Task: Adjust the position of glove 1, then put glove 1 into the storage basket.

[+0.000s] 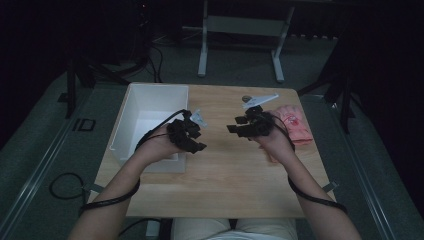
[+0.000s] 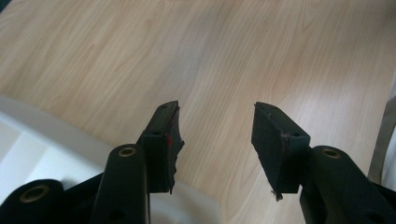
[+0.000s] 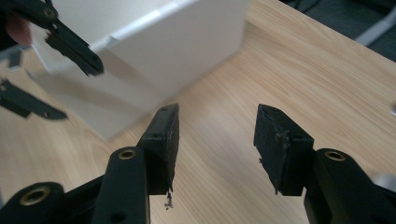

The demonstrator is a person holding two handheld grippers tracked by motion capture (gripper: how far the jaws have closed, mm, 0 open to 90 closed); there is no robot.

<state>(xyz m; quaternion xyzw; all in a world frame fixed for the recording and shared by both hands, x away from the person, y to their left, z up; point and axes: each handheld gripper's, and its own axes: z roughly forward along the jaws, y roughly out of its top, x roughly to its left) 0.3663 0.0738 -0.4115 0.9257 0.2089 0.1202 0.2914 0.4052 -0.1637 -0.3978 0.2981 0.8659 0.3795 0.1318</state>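
Note:
Both hands hover over the wooden table, each holding a black gripper. In the high view my left gripper is beside the right wall of the white box, jaws apart. The left gripper view has that gripper open over bare wood, nothing between its pads, with the box corner at lower left. My right gripper faces left toward the other one. In the right gripper view it is open and empty, aimed at the white box, with the left gripper's jaws at the upper left.
A pink packet-like item lies on the table by the right hand. A flat white piece and a small dark round object lie near the far edge. A small pale item sits beside the box. Table legs stand beyond.

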